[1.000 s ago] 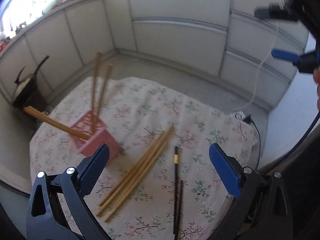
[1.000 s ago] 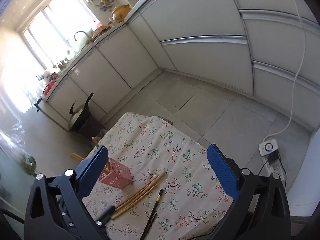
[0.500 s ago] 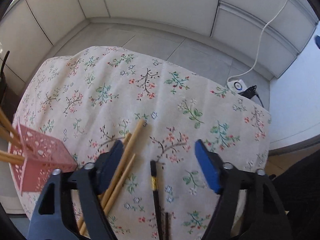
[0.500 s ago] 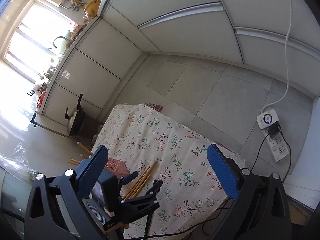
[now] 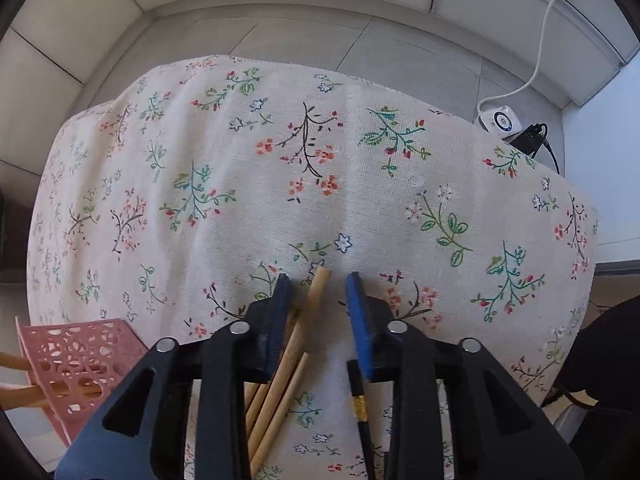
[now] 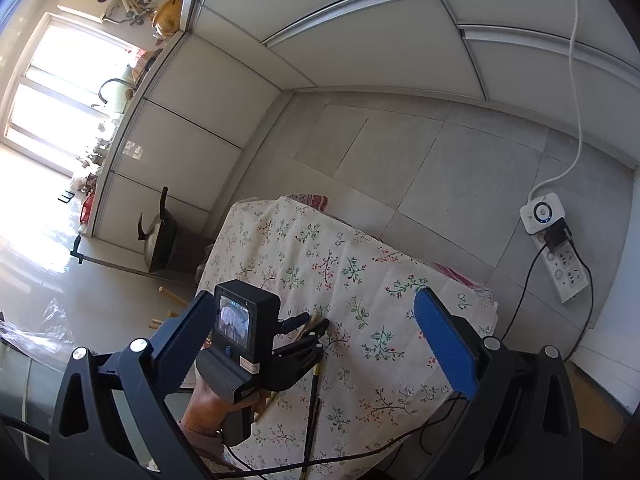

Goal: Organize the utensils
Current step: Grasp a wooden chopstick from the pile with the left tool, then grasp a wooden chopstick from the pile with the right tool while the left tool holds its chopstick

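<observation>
Several wooden chopsticks (image 5: 280,392) lie in a bundle on the floral tablecloth (image 5: 248,168). My left gripper (image 5: 318,278) points down at them, its jaws closing, with the top chopstick's end (image 5: 320,276) between the blue pads; a gap remains on the right side. A black chopstick (image 5: 360,404) lies just right of the bundle. The pink perforated holder (image 5: 80,356) stands at the left with wooden sticks in it. In the right wrist view my right gripper (image 6: 316,294) hangs open and empty above the table, looking at the left gripper (image 6: 312,326).
A person's hand (image 6: 208,404) grips the left tool. A power strip (image 6: 564,272) and white socket (image 6: 542,212) with cables lie on the tiled floor at the right. A dark pot (image 6: 160,240) sits by the cabinets. The cloth drops off at the table's far edge (image 5: 320,76).
My left gripper has come down close to the table, tipped to point at the wooden chopsticks, and its jaws have narrowed around one. The right gripper has rolled and sunk a little.
</observation>
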The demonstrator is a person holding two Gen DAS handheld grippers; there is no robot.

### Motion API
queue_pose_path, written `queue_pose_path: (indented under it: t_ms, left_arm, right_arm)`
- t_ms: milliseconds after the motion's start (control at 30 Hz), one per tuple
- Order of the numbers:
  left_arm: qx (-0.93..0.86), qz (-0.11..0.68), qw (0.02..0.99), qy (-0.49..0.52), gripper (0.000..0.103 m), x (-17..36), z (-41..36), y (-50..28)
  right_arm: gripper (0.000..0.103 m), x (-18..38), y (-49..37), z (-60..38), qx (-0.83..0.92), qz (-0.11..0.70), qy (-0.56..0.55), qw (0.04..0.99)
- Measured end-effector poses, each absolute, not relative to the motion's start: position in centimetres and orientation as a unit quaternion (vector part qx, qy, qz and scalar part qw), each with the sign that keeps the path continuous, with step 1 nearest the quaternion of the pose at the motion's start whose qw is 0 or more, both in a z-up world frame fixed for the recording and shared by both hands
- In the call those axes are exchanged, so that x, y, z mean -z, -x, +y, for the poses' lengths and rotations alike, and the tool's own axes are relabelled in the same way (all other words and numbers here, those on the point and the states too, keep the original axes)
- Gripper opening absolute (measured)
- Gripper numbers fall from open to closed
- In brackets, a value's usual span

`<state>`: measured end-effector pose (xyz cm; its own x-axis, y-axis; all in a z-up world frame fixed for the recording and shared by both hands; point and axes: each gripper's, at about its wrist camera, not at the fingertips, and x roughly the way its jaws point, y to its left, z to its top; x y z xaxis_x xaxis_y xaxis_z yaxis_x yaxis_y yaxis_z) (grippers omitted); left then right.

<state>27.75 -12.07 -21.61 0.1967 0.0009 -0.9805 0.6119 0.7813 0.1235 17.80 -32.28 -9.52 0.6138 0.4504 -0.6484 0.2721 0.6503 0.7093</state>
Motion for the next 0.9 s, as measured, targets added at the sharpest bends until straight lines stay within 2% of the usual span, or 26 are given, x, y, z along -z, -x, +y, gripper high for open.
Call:
queue_pose_path:
  t_ms: [33,200,333,600,900]
  left_arm:
    - [0.211,0.604,0.729,-0.245,0.021,21.6,-11.9,-27.8]
    - [0.202,0.569,0.755,-0.258,0.012,21.1,-12.0,-26.5]
    - [0.192,0.517,0.794,-0.255,0.01,19.1,-11.9,-24.9]
    - [0.193,0.397,0.874,-0.201,0.008,10.6,-8.6,-18.8]
    - [0.175,0.335,0.921,-0.095,0.008,6.2,-1.5,-12.6]
  right_arm:
    - [0.096,9.6,-17.8,-32.3,-0.055,0.438,-0.415,0.796]
    - [0.096,10.2,-18.2,-32.1,-0.052,0.45,-0.407,0.793]
    - [0.096,10.6,-18.5,-31.5,-0.041,0.458,-0.398,0.794]
    - [0.096,12.1,-19.6,-28.7,-0.038,0.482,-0.38,0.789]
    - [0.096,16.6,-20.4,-23.0,-0.093,0.54,-0.404,0.732]
